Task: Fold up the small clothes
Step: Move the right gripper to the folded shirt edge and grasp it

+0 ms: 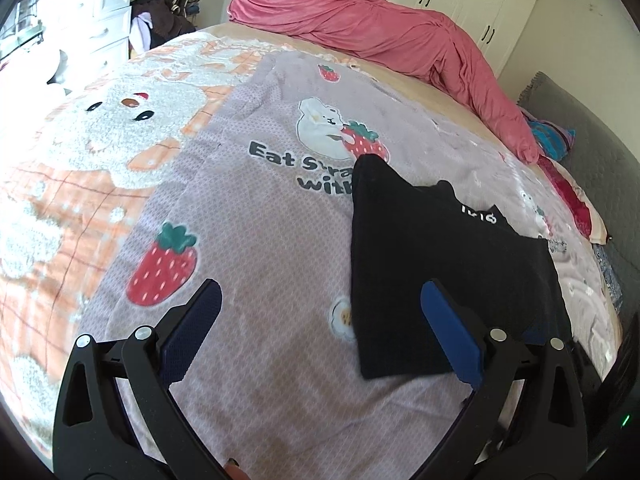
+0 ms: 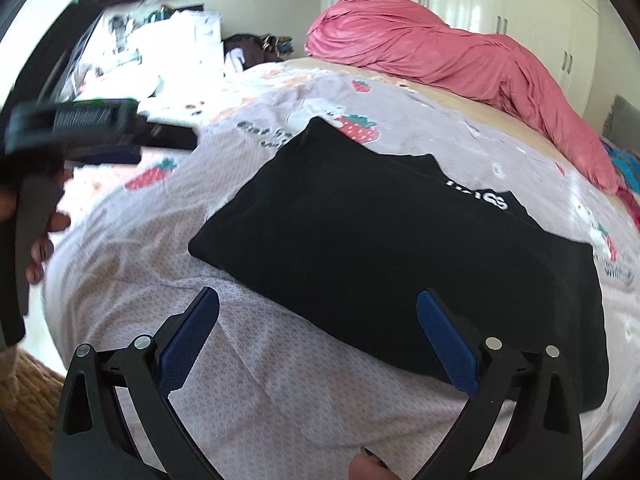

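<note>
A: Both tongs are spread wide and holding nothing. The left tongs (image 1: 320,312) hang over the blanket (image 1: 248,216), their right finger (image 1: 452,336) just at the near left corner of the black garment (image 1: 448,264). The right tongs (image 2: 318,320) face its near edge.

B: Where does the garment lie?

A: Flat on the blanket on the bed, already a rough rectangle, with white lettering (image 2: 480,196) toward the far edge. The pink duvet (image 1: 392,36) is heaped well beyond it.

B: How will it handle?

A: My guess is light, soft and limp. It will sag wherever it isn't held, and thin knit may slip between smooth pads.

B: So where to grip?

A: At the two near corners, one per tongs, pinching every layer at the hem. Then it should lift evenly. The plush blanket underneath may come up too, so pinch shallow.
</note>
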### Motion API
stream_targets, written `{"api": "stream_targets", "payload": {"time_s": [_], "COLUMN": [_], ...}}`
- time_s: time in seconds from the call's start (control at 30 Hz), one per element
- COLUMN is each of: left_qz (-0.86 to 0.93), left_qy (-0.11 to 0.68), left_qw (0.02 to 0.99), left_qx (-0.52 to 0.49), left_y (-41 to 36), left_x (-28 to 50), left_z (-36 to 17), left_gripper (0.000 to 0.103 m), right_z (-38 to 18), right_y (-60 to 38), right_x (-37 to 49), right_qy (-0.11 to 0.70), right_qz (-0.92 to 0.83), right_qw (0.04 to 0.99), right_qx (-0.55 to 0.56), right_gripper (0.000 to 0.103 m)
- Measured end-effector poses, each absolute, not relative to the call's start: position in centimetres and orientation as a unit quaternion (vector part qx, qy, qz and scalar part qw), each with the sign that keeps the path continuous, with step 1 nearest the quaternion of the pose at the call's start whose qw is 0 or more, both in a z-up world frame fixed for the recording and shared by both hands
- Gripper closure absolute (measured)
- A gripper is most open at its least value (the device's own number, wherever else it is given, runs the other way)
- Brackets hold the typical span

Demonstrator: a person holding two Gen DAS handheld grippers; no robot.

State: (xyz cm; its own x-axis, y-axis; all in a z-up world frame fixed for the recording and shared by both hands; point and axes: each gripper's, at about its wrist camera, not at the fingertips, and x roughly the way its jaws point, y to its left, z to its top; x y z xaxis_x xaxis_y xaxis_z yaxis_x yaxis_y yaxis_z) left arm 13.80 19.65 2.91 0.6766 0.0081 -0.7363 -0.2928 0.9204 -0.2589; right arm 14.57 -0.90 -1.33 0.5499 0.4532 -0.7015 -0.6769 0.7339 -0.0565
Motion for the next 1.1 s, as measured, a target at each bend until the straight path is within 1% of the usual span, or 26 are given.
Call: {"api": "stream_targets", "payload": {"time_s": [0.2, 0.43, 0.63, 0.73, 0.87, 0.93, 0.97, 1.0, 1.03, 1.07, 1.1], "left_qz": [0.087, 0.095, 0.096, 0.094, 0.093, 0.09, 0.088, 0.086, 0.081, 0.073, 0.065], "left_qy": [0.406, 0.432, 0.442, 0.441, 0.44, 0.442, 0.443, 0.443, 0.443, 0.442, 0.442], "left_qw": [0.895, 0.879, 0.87, 0.869, 0.865, 0.861, 0.86, 0.859, 0.858, 0.857, 0.856], "left_qx": [-0.162, -0.178, -0.195, -0.205, -0.222, -0.233, -0.239, -0.243, -0.248, -0.255, -0.26], "left_y": [19.4, 20.5, 20.9, 21.0, 21.1, 21.1, 21.0, 21.0, 20.9, 20.7, 20.6], "left_x": [16.3, 19.3, 20.8, 21.4, 22.4, 23.0, 23.2, 23.4, 23.7, 23.9, 24.2], "left_z": [2.6, 0.7, -0.2, -0.1, -0.4, -0.7, -0.8, -0.9, -0.9, -0.9, -1.0], "left_gripper": [0.009, 0.009, 0.009, 0.009, 0.009, 0.009, 0.009, 0.009, 0.01, 0.009, 0.009], "right_z": [-2.9, -5.1, -5.4, -5.7, -5.6, -5.2, -5.0, -4.9, -4.7, -4.5, -4.3], "right_y": [2.1, 4.7, 6.1, 6.8, 7.3, 7.0, 6.6, 6.4, 6.1, 5.7, 5.3], "right_x": [15.6, 16.2, 17.2, 17.6, 17.6, 17.4, 17.3, 17.2, 17.0, 17.0, 16.9], "right_qy": [0.34, 0.321, 0.307, 0.291, 0.248, 0.231, 0.226, 0.225, 0.223, 0.221, 0.22], "right_qz": [0.306, 0.284, 0.274, 0.264, 0.254, 0.257, 0.267, 0.273, 0.278, 0.286, 0.292], "right_qw": [0.862, 0.853, 0.854, 0.856, 0.864, 0.869, 0.869, 0.869, 0.87, 0.871, 0.871], "right_qx": [-0.216, -0.296, -0.32, -0.336, -0.357, -0.355, -0.35, -0.346, -0.341, -0.334, -0.327], "right_gripper": [0.004, 0.004, 0.004, 0.004, 0.006, 0.022, 0.034, 0.039, 0.052, 0.068, 0.076]}}
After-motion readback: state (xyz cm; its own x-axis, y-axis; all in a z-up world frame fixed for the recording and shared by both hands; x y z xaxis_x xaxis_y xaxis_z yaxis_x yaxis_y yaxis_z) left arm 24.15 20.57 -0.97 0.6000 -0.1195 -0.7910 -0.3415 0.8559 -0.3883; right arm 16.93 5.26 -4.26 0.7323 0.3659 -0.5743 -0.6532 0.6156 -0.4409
